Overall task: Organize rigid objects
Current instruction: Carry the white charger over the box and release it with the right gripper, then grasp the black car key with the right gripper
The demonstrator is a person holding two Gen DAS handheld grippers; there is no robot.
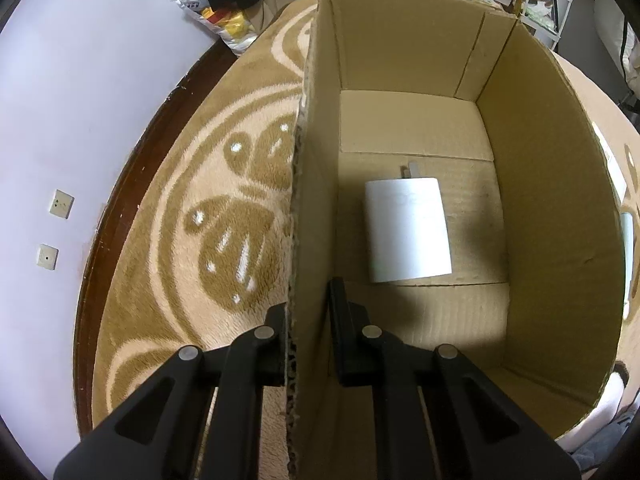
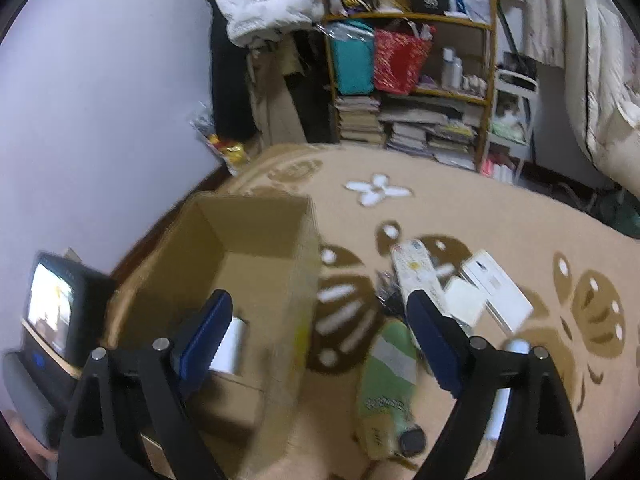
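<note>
An open cardboard box (image 1: pixel 552 184) stands on a patterned rug. My left gripper (image 1: pixel 308 312) is shut on the box's left wall, one finger outside and one inside. A white cylinder-like item (image 1: pixel 406 230) lies on the box floor. In the right wrist view the same box (image 2: pixel 240 248) sits at the left, with the white item (image 2: pixel 232 344) partly hidden behind a finger. My right gripper (image 2: pixel 320 320) is open over the box's right wall and the rug, with nothing pressed by its pads. Right of the box lie a green bottle (image 2: pixel 388 384), a white remote-like item (image 2: pixel 416 268) and flat white boxes (image 2: pixel 496 292).
A shelf (image 2: pixel 412 80) stacked with books and bags stands at the far side of the rug. A small screen (image 2: pixel 52 308) is at the left beside the wall. A plastic bag (image 2: pixel 224 148) lies by the wall. Bedding (image 2: pixel 608 100) hangs at the right.
</note>
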